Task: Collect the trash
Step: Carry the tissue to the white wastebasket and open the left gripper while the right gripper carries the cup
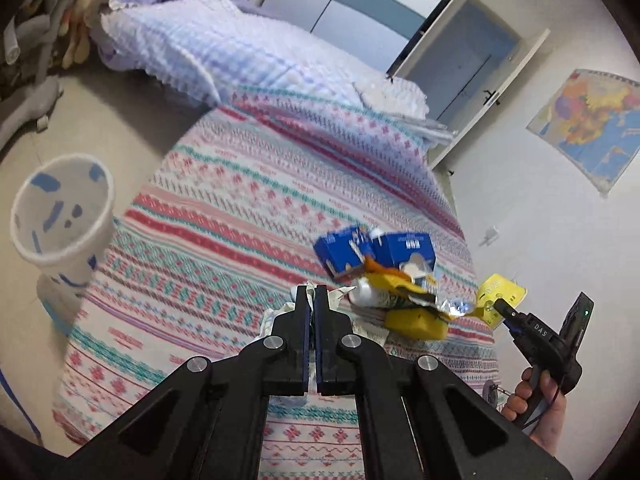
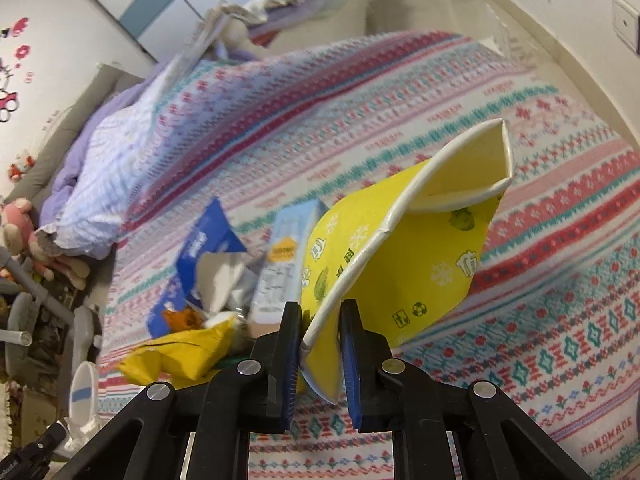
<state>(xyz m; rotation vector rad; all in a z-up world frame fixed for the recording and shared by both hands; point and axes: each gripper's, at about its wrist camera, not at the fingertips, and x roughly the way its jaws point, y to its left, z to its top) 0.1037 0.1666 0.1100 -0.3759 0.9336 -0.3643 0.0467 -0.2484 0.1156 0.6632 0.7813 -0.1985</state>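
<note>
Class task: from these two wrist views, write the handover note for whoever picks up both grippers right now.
Left gripper: shut on a crumpled white paper scrap, above the patterned bedspread.
Right gripper: shut on a flattened yellow paper cup, lifted off the bed.
Trash bin: white, blue patches, on the floor left of the bed.
Done: two pieces gripped.
Left: bin both, then collect the blue cartons, yellow snack bag and the rest of the pile.
</note>
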